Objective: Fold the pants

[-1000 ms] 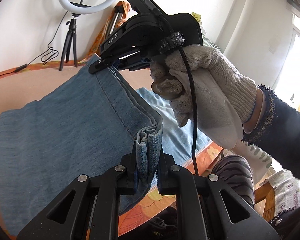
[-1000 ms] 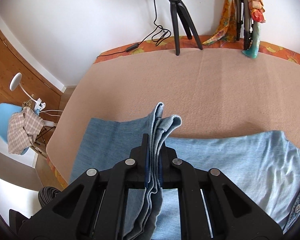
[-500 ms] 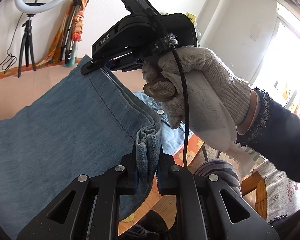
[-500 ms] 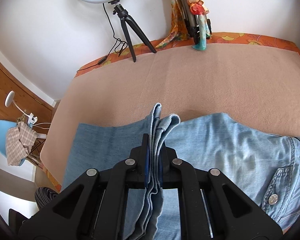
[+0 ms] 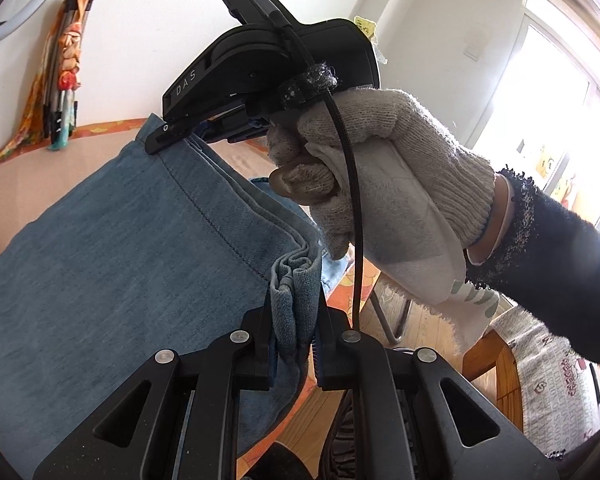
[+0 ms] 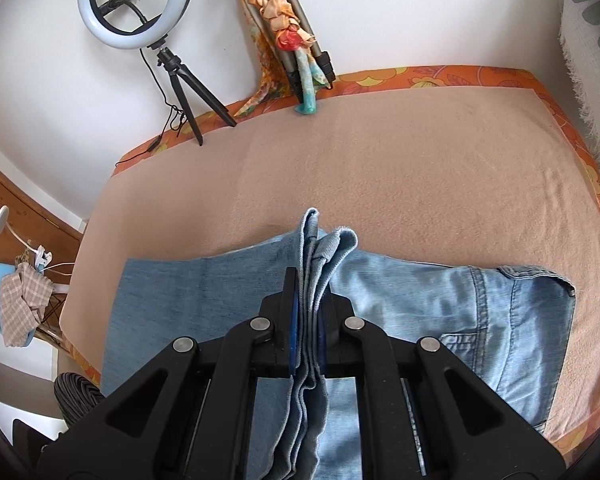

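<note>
Left tool (image 5: pixel 294 320): clamped on bunched hem of jeans (image 5: pixel 120 248).
Right tool (image 6: pixel 309 312): clamped on same hem, lifted off tan blanket (image 6: pixel 400 168).
Waistband (image 6: pixel 536 272): flat, right.

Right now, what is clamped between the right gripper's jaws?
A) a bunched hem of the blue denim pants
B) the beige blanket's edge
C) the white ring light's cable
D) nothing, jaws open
A: in the right wrist view, the right gripper is shut on bunched layers of the blue denim pants, lifted off the beige blanket.
</note>
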The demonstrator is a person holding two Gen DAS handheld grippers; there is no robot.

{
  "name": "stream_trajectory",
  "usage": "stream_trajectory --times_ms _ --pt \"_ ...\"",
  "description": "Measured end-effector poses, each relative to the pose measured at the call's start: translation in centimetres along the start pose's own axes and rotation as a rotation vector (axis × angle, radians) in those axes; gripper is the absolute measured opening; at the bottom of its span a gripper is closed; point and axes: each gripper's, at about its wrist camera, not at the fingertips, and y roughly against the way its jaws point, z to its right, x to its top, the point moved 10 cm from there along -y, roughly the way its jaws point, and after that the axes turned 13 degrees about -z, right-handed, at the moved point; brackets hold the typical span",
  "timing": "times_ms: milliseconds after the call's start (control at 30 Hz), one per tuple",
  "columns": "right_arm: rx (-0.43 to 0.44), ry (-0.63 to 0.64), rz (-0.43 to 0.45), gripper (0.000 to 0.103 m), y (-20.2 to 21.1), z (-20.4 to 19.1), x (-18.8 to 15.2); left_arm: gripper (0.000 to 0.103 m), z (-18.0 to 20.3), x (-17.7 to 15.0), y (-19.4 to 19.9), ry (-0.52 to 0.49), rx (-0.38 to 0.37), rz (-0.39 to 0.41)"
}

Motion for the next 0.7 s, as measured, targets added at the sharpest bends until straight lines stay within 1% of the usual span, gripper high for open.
stream_trajectory --times_ms 267,467,600,700 --pt "-0.048 -0.041 0.011 0.008 1.8 5.4 -0.2 0.011 2.6 1.8 -3.3 -0.049 -0.050 -0.020" --pt "-0.071 -0.068 0.017 0.008 2.7 8.8 -0.6 0.011 4.1 2.9 -6.0 -0.081 -0.072 -0.047" --pt "-0.072 -0.092 0.011 0.008 2.7 10.9 -0.9 0.011 4.8 3.1 -7.7 -0.101 -0.077 -0.068" --pt "-0.063 -0.102 0.011 0.008 2.2 12.2 -1.0 0.011 4.5 3.2 -8.7 -0.099 -0.080 -0.085"
